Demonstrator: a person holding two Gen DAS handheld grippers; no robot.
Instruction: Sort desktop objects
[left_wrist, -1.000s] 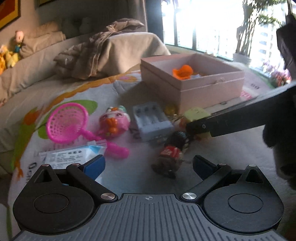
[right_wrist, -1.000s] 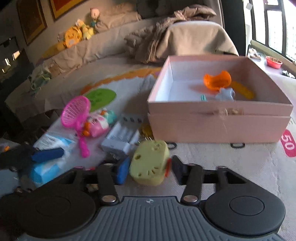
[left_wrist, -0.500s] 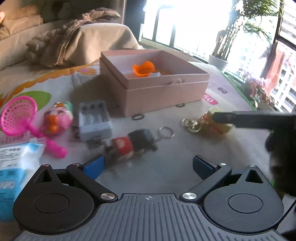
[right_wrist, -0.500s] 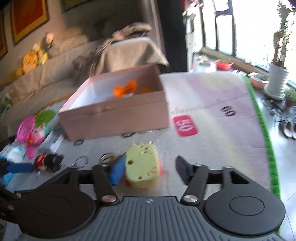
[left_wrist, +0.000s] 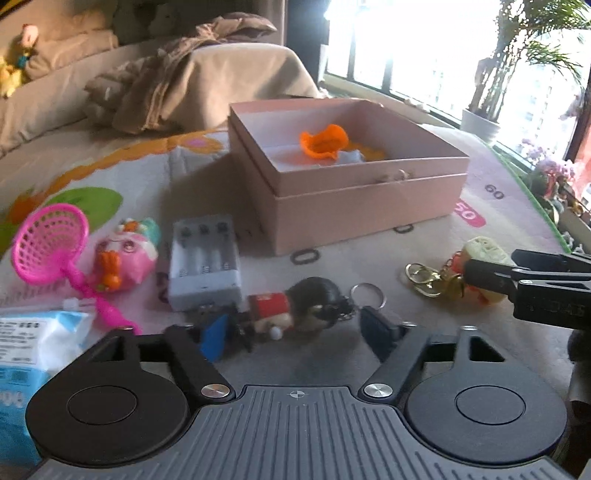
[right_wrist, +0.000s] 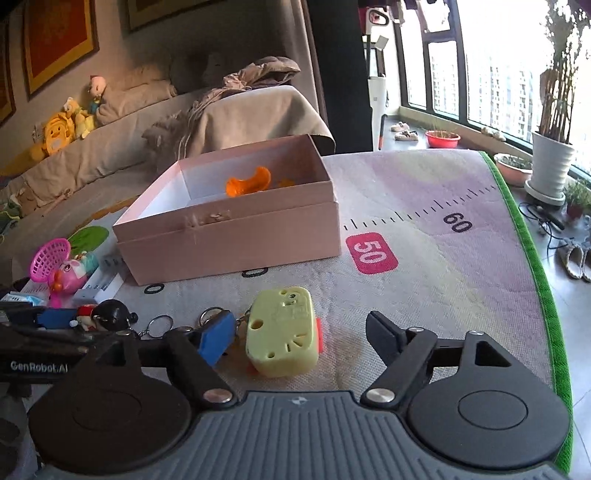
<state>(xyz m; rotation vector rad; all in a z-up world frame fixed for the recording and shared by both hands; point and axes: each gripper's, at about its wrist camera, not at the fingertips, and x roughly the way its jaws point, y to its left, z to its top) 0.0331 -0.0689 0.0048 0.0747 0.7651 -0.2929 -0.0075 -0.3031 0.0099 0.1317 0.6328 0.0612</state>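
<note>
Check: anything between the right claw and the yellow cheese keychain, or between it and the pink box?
Nothing visible. The yellow cheese keychain lies between the open right claw fingers, and only bare mat separates it from the pink box.

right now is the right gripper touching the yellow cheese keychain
Cannot tell. In the right wrist view the right gripper is open: its right finger stands apart from the yellow cheese keychain, the blue-padded finger very close.
</note>
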